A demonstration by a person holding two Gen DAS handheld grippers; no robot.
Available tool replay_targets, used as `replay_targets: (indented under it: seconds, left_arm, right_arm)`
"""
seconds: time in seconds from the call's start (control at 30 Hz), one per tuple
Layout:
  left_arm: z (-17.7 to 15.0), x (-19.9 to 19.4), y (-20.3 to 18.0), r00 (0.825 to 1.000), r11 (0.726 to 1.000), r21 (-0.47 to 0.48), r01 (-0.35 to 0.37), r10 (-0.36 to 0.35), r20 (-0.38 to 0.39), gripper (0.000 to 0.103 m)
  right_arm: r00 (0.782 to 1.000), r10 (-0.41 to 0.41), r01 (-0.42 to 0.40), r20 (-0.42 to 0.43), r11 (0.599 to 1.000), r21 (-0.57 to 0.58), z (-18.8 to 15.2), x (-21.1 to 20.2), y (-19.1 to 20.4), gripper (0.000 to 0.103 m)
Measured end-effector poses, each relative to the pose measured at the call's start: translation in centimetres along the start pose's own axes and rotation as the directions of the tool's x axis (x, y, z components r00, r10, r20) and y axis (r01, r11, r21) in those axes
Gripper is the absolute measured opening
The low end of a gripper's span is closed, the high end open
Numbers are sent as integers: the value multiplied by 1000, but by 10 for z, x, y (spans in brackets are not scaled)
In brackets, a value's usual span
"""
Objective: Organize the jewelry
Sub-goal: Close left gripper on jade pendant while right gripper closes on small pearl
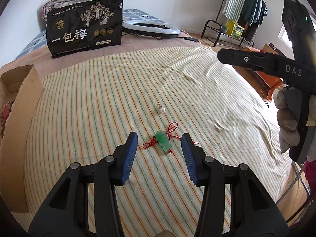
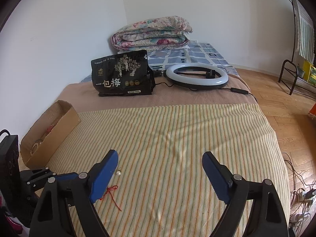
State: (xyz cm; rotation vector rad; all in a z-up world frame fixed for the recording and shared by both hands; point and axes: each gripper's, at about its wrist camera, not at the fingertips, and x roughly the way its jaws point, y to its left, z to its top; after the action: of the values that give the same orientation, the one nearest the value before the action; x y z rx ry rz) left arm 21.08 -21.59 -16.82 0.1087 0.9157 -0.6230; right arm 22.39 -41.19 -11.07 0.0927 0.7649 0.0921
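Where it lies, green pendant (image 1: 163, 142) trails red cord (image 1: 171, 127).

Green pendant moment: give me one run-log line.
left gripper: jaws open, straddling green pendant, not gripping | right gripper: open, empty | pearl: loose on striped cloth

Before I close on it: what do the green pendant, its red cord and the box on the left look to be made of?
Green pendant: glossy, translucent, looks like jade or glass; cannot tell which. Red cord: thin knotted thread, matte, limp loops. Box: plain brown cardboard, raw cut edges, matte.
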Motion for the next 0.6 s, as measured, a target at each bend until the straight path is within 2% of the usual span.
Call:
replay_targets:
  seconds: [0.17, 0.3, 0.43, 0.6]
  left_arm:
    - [-1, 18, -4, 999, 1000, 16, -13, 14, -29, 47]
    - [-2, 29, -7, 997, 997, 41, -60, 61, -39, 47]
    - [-3, 34, -7, 996, 996, 40, -74, 75, -40, 46]
    - [-2, 36, -4, 995, 995, 37, -89, 90, -36, 34]
  right_arm:
    - [1000, -7, 7, -5, 1000, -4, -4, 4, -2, 86]
    - [1000, -8, 8, -13, 1000, -2, -7, 8, -5, 85]
    - [1000, -5, 5, -23, 1000, 0, -9, 12, -5, 83]
    - [999, 3, -3, -38, 1000, -5, -13, 18, -1, 80]
